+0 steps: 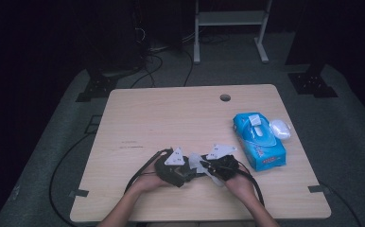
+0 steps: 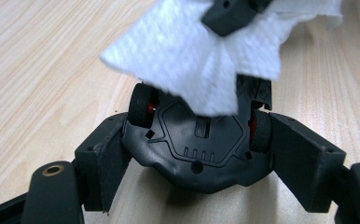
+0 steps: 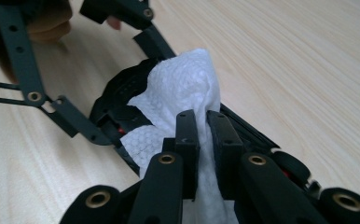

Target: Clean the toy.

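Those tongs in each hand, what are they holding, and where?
Left tongs clamp a black toy car by its sides; right tongs pinch a white tissue mid-sheet.

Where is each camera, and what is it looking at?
High view: sits above the person's side, looks forward and down on the table; both forearms, the left gripper and right gripper come in from below.
Left gripper view: rides the left gripper, looks along its fingers clamping a black toy car, underside up.
Right gripper view: rides the right gripper, looks along its fingers pinching a white tissue.
All three share the tissue lying on the car.
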The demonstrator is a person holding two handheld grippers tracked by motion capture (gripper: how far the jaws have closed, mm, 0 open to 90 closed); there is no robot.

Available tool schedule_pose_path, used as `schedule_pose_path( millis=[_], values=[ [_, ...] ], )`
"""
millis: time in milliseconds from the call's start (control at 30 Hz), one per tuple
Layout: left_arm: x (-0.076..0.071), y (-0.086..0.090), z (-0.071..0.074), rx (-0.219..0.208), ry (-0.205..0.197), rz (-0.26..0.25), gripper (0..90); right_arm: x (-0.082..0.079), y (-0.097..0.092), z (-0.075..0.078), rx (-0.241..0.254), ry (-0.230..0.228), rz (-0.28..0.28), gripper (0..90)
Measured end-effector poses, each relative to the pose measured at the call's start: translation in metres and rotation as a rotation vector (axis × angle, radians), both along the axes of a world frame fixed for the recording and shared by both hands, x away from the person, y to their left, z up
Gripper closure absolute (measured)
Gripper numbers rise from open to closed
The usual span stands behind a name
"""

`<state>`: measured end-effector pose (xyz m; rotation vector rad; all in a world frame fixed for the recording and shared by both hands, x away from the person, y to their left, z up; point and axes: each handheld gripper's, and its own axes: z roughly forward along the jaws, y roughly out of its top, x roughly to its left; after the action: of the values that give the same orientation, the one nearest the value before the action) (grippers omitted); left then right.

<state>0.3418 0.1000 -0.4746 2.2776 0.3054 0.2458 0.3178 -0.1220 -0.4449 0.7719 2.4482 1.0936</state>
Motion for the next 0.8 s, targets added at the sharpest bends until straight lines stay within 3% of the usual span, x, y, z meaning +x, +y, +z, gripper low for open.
schedule_pose_path(
  millis=[400, 633, 700, 800],
  values=[
    [-0.002, -0.002, 0.0, 0.025, -0.045, 0.008, 20.2, 0.005, -0.005, -0.002, 0.032, 0.018, -0.049, 83.0],
    [-0.002, -0.004, -0.002, 0.054, -0.067, 0.0, 23.6, 0.004, -0.004, -0.002, 0.03, 0.021, -0.051, 82.9],
    [-0.003, -0.004, -0.001, 0.056, -0.067, 0.0, 23.6, 0.003, -0.001, -0.001, 0.028, 0.021, -0.032, 82.9],
    [-0.002, -0.004, -0.001, 0.052, -0.064, -0.001, 23.7, -0.001, 0.011, -0.003, 0.049, 0.057, 0.034, 82.9]
  ],
)
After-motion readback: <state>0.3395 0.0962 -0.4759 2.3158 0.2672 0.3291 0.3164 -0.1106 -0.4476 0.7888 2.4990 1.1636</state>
